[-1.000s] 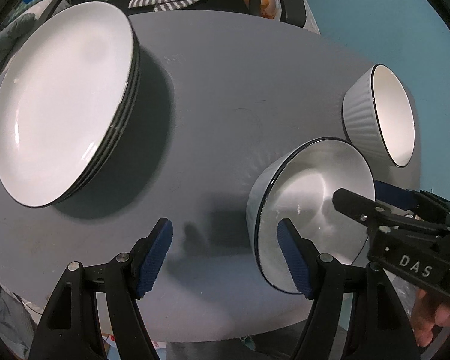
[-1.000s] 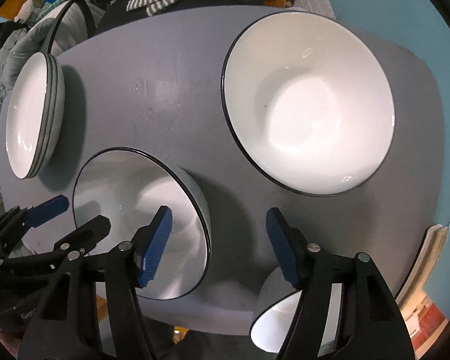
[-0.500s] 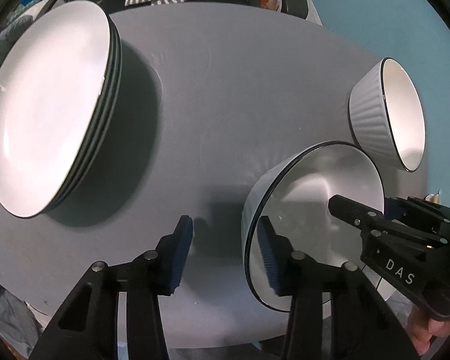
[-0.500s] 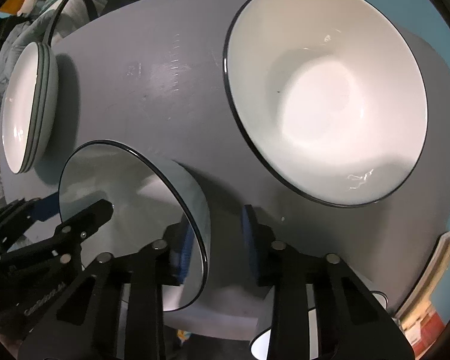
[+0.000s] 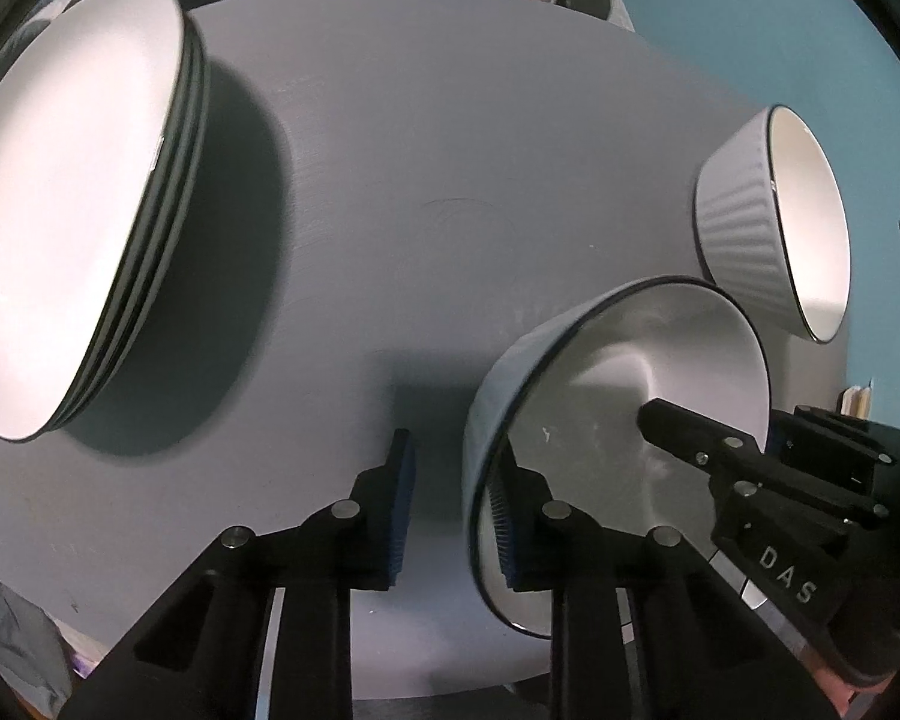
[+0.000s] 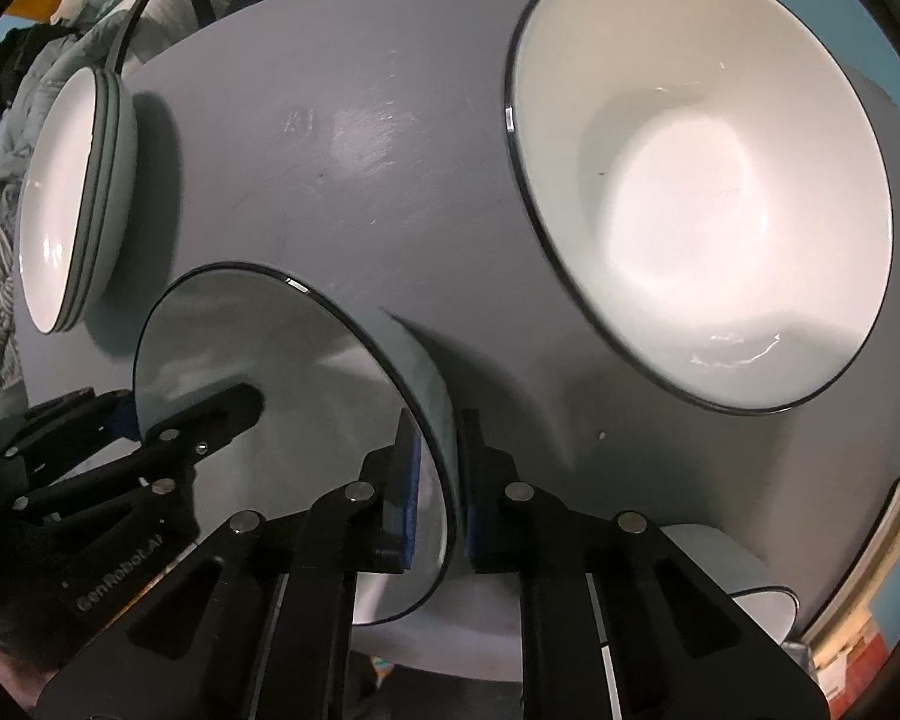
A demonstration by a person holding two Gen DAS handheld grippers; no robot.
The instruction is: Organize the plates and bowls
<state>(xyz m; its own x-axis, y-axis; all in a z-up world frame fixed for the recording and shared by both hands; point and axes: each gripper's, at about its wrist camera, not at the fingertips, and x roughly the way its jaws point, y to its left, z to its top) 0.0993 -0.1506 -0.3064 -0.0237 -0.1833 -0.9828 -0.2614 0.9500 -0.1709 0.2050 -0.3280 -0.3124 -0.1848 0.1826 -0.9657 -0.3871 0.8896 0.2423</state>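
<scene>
The bowl (image 5: pixel 624 420) is white inside with a thin dark rim and a pale grey-blue outer wall. It sits near the front edge of the grey table (image 5: pixel 450 180), toward its right side.

Both grippers straddle its rim from opposite sides. In the left wrist view the left gripper (image 5: pixel 450 516) has the bowl's left wall between its blue pads: one pad is inside the bowl against the wall, the other stands outside it with a visible gap to the wall. Its jaws are closing and do not yet pinch from both sides. In the right wrist view the right gripper (image 6: pixel 438 492) has the bowl's right wall between its pads, one inside and one outside, both close against the wall. Its jaws are closing onto the rim and look nearly clamped.

A stack of plates (image 5: pixel 78 210), white with dark edges, lies at the table's left. A second, larger white bowl (image 6: pixel 702 180) sits far right, its ribbed outer wall showing in the left view. Another small bowl's rim (image 6: pixel 762 600) shows at the near right edge.

The right gripper's body reads "DAS" in the left view; the left gripper's reads "GenRobot.AI" in the right view.
</scene>
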